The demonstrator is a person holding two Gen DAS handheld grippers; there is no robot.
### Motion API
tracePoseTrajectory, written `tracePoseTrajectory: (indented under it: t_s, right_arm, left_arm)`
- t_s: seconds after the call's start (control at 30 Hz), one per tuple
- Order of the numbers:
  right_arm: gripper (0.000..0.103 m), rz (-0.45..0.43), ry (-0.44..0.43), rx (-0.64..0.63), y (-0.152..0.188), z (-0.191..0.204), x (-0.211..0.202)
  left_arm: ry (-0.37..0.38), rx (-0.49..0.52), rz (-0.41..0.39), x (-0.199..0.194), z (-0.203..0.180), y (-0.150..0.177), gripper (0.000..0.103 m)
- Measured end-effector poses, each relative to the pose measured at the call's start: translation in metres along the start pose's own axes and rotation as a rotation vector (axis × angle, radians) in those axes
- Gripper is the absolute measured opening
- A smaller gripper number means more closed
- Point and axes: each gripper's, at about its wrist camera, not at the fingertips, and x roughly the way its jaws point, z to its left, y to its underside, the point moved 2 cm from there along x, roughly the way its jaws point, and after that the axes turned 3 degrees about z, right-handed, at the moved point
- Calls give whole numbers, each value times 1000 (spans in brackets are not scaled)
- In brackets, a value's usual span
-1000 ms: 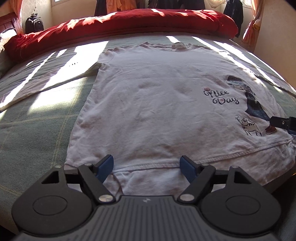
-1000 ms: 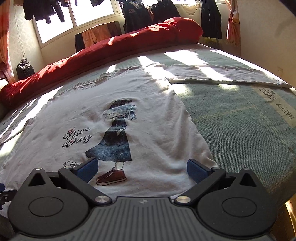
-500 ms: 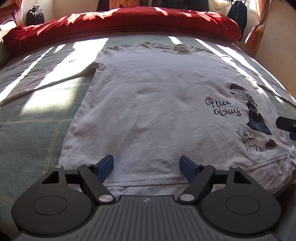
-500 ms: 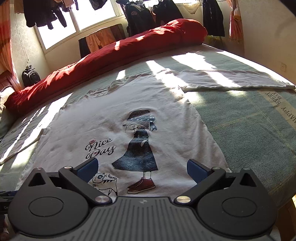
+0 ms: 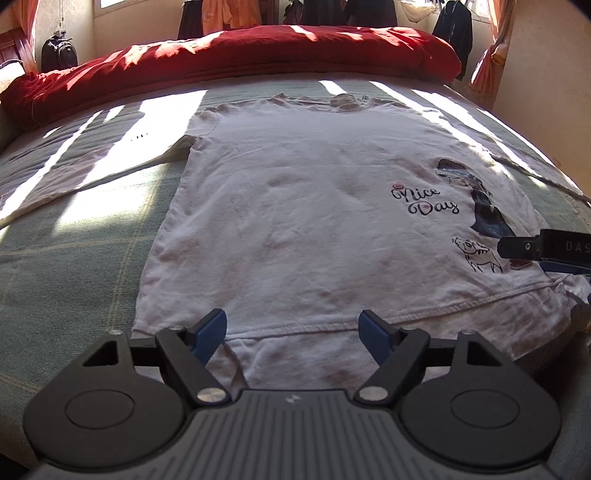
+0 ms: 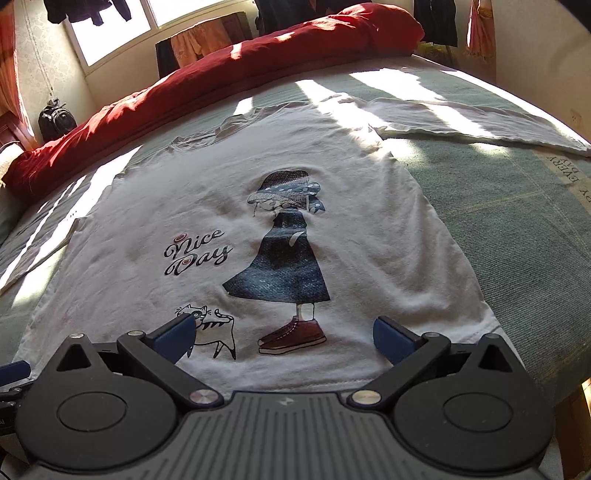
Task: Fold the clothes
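Observation:
A white T-shirt (image 5: 295, 206) with a "Nice Day" print, a girl and a cat lies flat and face up on the bed, hem towards me. The same T-shirt (image 6: 258, 206) fills the right wrist view. My left gripper (image 5: 293, 330) hovers open over the left part of the hem, nothing between its blue pads. Over the right part of the hem my right gripper (image 6: 282, 334) is open too, above the printed shoe and cat. The right gripper's finger (image 5: 546, 245) shows at the right edge of the left wrist view.
A green checked bedspread (image 5: 74, 266) covers the bed. A red duvet (image 5: 236, 55) is rolled along the far side. Another white garment (image 6: 472, 123) lies flat at the far right. A black backpack (image 5: 59, 53) stands by the wall. Clothes hang at the window (image 6: 110, 33).
Both views have pulled back slightly from the shirt: more of the hem and print shows under the right gripper, and the cat now lies by its left pad. Both grippers stay open.

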Motion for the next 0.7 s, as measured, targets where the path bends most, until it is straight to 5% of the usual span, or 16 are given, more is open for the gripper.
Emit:
tracePoseTrajectory:
  t_s: [0.27,0.43,0.7]
  right_arm:
    - [103,21,39,-29,10,-4,6]
    - [103,35,84,-103,12,5,8]
    - [103,83,72,-109,7,3,0]
  left_arm:
    - [4,16,19,-7,3,6,80]
    - [-2,38,-28,-5,2,-18,80]
    - [30,-19,38,19,7,-17,80]
